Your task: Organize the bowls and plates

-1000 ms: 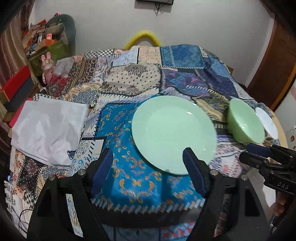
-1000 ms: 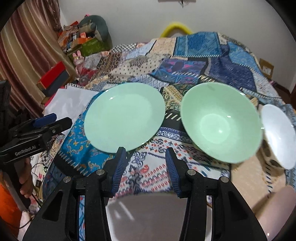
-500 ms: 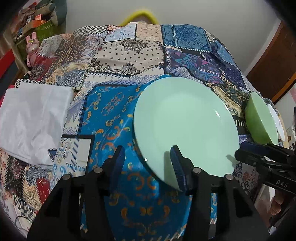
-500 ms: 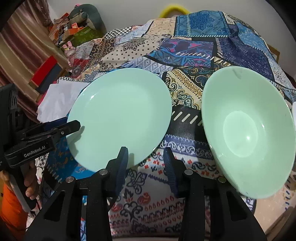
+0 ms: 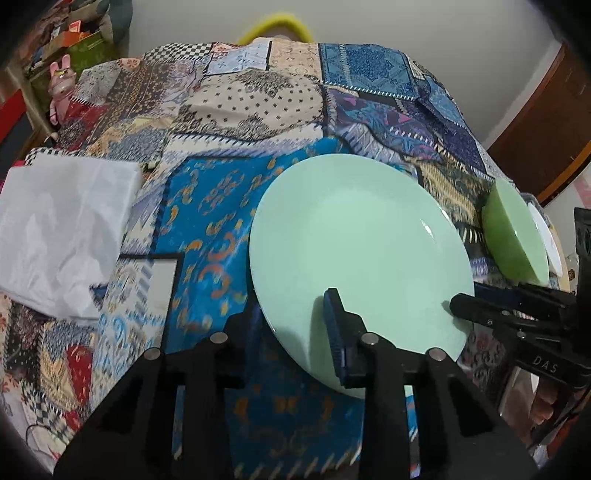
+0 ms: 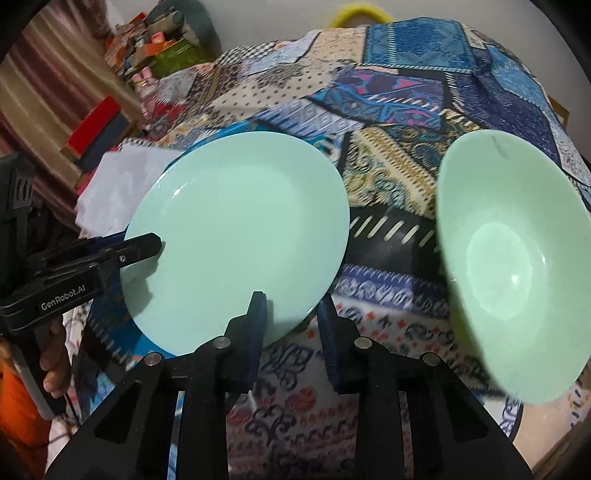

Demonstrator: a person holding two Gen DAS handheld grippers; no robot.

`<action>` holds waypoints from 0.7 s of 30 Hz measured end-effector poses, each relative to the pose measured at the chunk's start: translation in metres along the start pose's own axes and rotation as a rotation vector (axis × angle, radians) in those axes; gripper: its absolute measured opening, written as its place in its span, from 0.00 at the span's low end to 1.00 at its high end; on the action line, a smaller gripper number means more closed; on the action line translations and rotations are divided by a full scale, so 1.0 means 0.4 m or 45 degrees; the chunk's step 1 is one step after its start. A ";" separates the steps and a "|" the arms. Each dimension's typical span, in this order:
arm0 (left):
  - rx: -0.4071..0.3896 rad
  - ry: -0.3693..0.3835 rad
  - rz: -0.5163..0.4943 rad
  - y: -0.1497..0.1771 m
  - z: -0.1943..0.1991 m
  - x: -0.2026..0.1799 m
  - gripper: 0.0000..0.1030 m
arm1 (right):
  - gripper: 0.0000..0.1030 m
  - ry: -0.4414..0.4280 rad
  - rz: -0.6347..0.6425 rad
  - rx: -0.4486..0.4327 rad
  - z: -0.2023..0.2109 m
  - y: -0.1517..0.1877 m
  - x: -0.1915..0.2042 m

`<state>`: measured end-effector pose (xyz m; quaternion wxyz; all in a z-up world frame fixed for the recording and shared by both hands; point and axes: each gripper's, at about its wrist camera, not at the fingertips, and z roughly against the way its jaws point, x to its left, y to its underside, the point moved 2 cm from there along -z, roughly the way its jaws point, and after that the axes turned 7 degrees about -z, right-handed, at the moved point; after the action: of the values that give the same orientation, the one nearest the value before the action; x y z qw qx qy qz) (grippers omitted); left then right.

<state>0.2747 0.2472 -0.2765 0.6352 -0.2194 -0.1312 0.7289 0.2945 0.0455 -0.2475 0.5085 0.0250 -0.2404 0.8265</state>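
Observation:
A pale green plate [image 5: 362,243] lies on the patchwork bedspread [image 5: 258,92], also seen in the right wrist view [image 6: 236,229]. My left gripper [image 5: 295,328] straddles its near left rim, one finger [image 5: 334,332] above the plate and the other below; whether the pads touch it I cannot tell. My right gripper [image 6: 291,332] is partly open at the plate's near right rim, its left finger [image 6: 256,325] over the edge. A green bowl [image 6: 513,266] sits to the right, also visible in the left wrist view [image 5: 517,236]. A white dish [image 5: 546,236] shows behind the bowl.
A white folded cloth [image 5: 62,229] lies on the bed to the left. Red boxes [image 6: 92,125] and clutter [image 6: 159,44] stand along the left wall. A yellow arc [image 5: 275,26] rises at the bed's far end.
Both grippers have moved forward to the plate. The left jaws narrowed around the plate's rim. The right gripper's left finger now overlaps the plate's edge.

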 end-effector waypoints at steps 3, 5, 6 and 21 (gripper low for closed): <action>0.016 -0.001 0.008 0.049 0.032 0.008 0.31 | 0.25 -0.037 0.043 0.040 0.007 0.026 0.019; 0.026 0.006 0.019 0.079 0.051 0.014 0.31 | 0.25 -0.074 0.066 0.077 0.009 0.044 0.032; 0.034 0.014 0.027 0.096 0.061 0.017 0.31 | 0.25 -0.094 0.091 0.099 0.010 0.057 0.040; 0.058 0.027 0.040 0.115 0.057 0.022 0.31 | 0.25 -0.015 0.056 0.074 -0.041 -0.017 0.026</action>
<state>0.2227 0.2506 -0.2795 0.6299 -0.2146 -0.1042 0.7391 0.2986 0.0635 -0.2565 0.4879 0.0395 -0.2197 0.8439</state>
